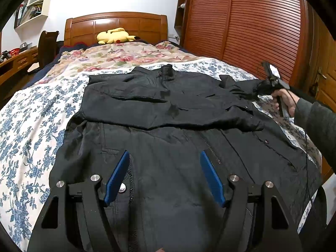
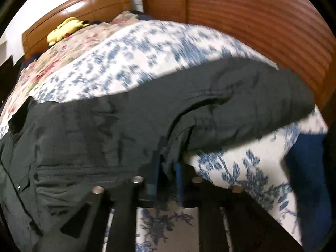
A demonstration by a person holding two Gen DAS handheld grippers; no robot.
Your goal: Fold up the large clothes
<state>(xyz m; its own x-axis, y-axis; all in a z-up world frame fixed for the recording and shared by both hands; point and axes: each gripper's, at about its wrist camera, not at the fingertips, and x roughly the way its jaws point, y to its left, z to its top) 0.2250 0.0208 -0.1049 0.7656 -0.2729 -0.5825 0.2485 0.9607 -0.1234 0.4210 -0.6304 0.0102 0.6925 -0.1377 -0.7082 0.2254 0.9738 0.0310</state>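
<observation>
Here, no legible writing; left gripper jaws apart, right gripper jaws clamping jacket sleeve.

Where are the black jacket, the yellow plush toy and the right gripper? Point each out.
black jacket [image 1: 159,138], left wrist view, on its front panel.
yellow plush toy [image 1: 114,35], left wrist view, on its body.
right gripper [image 2: 167,168], right wrist view, between fingertips pinching the sleeve.

Wardrobe crowding bed's right (seemingly), left side open

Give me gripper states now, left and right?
Left gripper: open, holding nothing, above the black jacket.
Right gripper: closed on the jacket's sleeve.
</observation>
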